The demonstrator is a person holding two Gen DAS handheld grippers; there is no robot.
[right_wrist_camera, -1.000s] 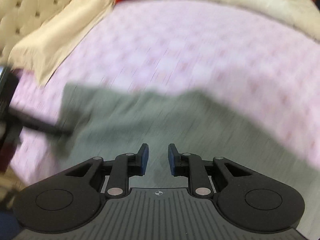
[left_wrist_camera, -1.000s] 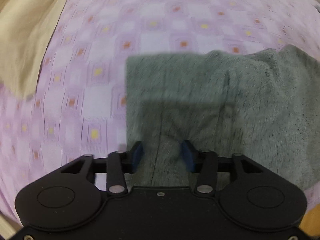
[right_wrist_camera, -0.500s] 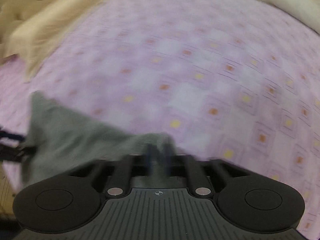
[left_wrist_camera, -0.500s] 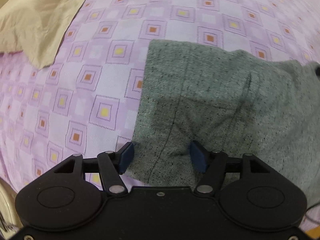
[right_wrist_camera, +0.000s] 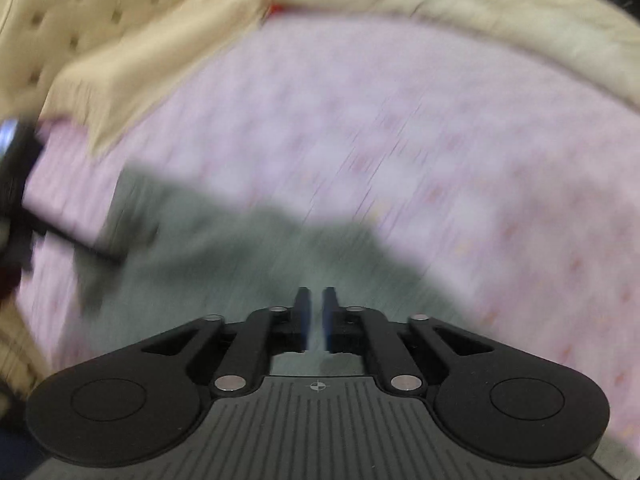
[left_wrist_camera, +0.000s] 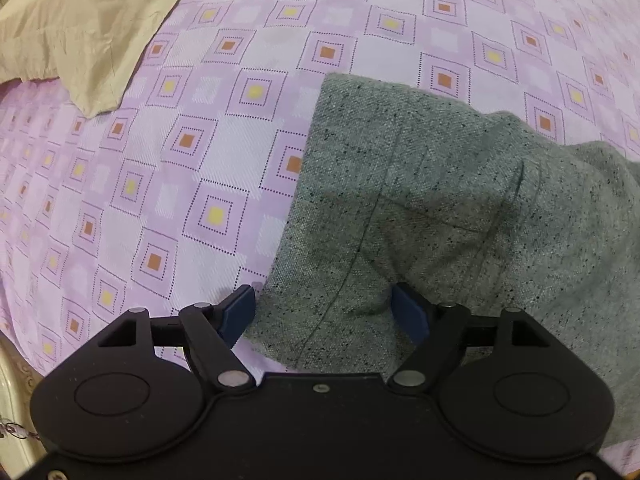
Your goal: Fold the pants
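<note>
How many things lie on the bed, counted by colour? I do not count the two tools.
Grey: 1, the pants
Beige: 1, the pillow
Cream: 1, the blanket
Total: 3, all on the purple patterned sheet

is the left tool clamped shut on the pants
No, the left tool is open, its blue pads spread wide on either side of the grey pants lying on the bedsheet.

I can read no text, label, brand or number in either wrist view; the right wrist view is blurred.
</note>
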